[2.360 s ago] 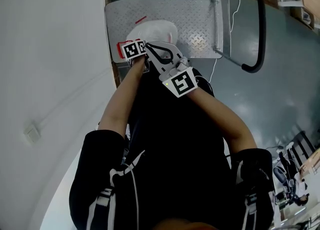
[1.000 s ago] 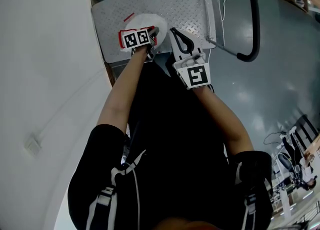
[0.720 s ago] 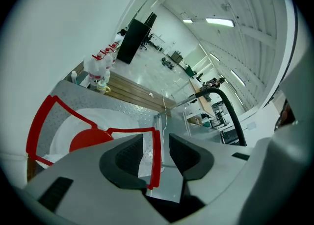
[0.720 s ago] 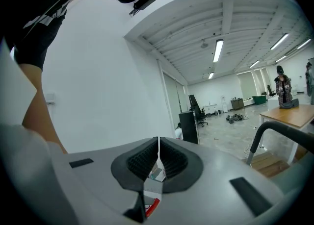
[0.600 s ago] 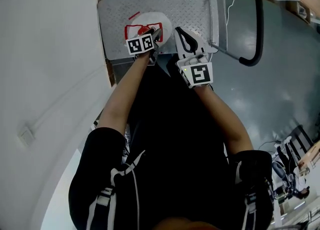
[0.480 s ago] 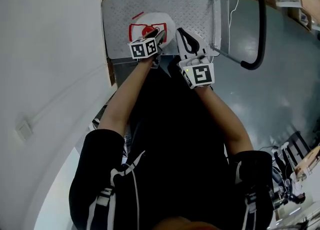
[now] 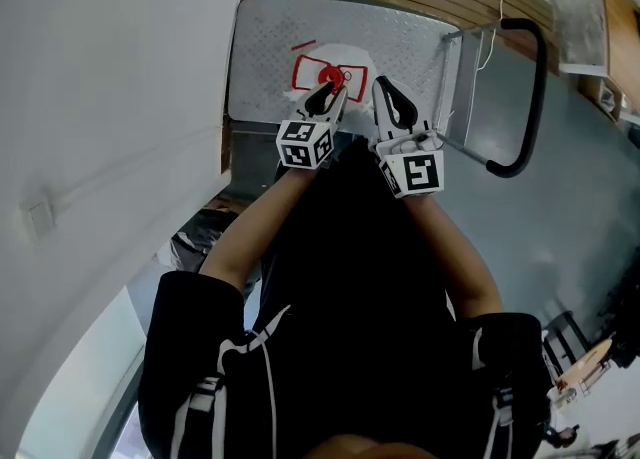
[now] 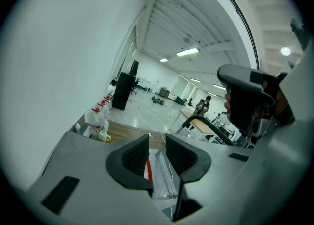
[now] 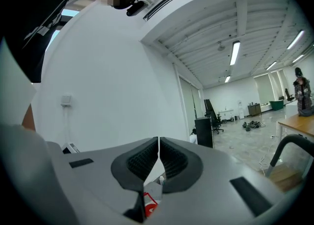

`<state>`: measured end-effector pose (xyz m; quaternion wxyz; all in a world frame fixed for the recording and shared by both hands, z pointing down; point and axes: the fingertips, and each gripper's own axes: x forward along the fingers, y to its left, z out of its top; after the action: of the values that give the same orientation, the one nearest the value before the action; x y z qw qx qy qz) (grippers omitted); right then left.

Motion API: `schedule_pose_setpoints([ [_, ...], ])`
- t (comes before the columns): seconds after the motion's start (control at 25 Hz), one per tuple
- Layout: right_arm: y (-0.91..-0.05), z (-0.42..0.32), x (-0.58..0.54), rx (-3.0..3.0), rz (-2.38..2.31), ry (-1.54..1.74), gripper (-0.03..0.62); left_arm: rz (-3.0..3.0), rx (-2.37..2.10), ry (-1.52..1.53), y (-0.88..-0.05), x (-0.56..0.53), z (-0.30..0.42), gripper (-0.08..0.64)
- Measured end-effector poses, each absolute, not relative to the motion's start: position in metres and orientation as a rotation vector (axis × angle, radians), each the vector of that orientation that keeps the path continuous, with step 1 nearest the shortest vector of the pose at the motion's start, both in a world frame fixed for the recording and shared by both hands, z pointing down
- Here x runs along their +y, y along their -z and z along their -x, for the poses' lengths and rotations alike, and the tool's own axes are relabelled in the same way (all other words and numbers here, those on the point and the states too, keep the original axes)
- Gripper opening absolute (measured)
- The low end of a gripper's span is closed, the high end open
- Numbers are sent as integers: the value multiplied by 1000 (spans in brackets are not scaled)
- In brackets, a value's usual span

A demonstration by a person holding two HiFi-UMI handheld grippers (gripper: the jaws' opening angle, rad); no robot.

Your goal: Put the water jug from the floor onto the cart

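Head view, entries in order. Water jug (image 7: 330, 72): stood upright on the cart (image 7: 262, 42) deck, red cap uppermost, off the floor; the placing is judged done. Left gripper (image 7: 325, 99): held by the jug's near side, fingers spread, though the jaws have just been closing a little. Nothing is pinched between them; only deck and a red strip are seen through the gap. Right gripper (image 7: 392, 99): held beside the jug, fingers pressed together on nothing. Remaining, as judged: only withdrawal of both grippers. Change noted: earlier the left gripper was set at the jug's top with the right close alongside; both are now drawn back toward the person.
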<state>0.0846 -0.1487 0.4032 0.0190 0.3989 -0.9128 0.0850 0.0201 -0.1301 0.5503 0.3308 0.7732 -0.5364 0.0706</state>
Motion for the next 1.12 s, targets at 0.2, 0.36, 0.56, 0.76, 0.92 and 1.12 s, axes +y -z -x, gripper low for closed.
schedule_pose_setpoints([
  [0.2, -385, -67, -137, -2830, -1226, -255, 20, -1998, -1606, -36, -489, -124, 32, 21],
  [0.36, -367, -58, -129, -2831, -1229, -261, 18, -2032, -1666, 67, -433, -121, 60, 18],
  [0.56, -348, -43, -123, -2828, -1271, -249, 18, -2207, -1682, 42, -386, -120, 80, 18],
  [0.76, -341, -23, -131, -2799, -1335, -206, 18, -2352, -1724, 0, -358, -132, 94, 18],
  [0.92, -330, 0, -136, -2816, -1383, -127, 18, -2375, -1706, -7, -358, -139, 110, 18],
  [1.12, -325, 20, -140, -2808, -1419, -45, 18, -2401, -1673, -23, -360, -145, 125, 18],
])
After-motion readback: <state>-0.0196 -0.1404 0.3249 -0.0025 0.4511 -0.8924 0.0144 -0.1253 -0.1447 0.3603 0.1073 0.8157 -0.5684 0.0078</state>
